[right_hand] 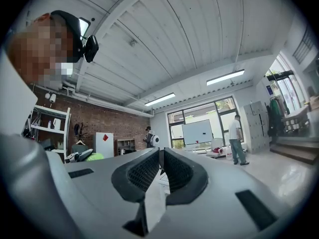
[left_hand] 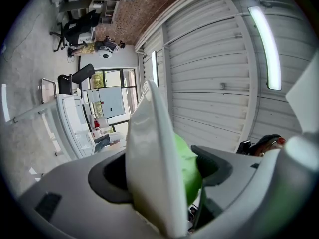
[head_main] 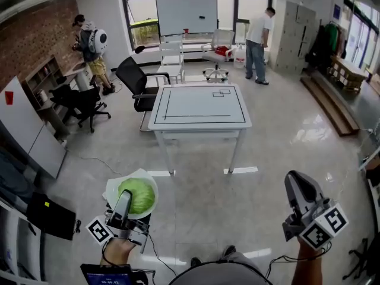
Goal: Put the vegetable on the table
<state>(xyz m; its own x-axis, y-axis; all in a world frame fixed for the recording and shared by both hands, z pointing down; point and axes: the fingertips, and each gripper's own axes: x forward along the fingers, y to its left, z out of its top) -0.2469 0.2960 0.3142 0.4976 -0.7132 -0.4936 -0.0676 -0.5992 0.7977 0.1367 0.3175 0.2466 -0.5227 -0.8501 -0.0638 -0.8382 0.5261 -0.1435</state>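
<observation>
Head view: a round pale-green cabbage is seen lying on a shallow white plate, held low at the left and well apart from the white rectangular table with a black outline that stands ahead. In the left gripper view, the plate's rim is pinched between the fingers of the left gripper, with the cabbage resting on the plate just beyond them. The fingers of the right gripper are pressed almost together, with nothing between them.

The cabbage is judged fairly heavy, firm and apt to roll. The plate looks stiff, smooth and probably breakable, so a deep hold on the rim, kept level, is called for. The table top appears flat and bare. Around it are seen a glossy pale tiled floor, a red brick wall, black office chairs, a whiteboard and two standing people.
</observation>
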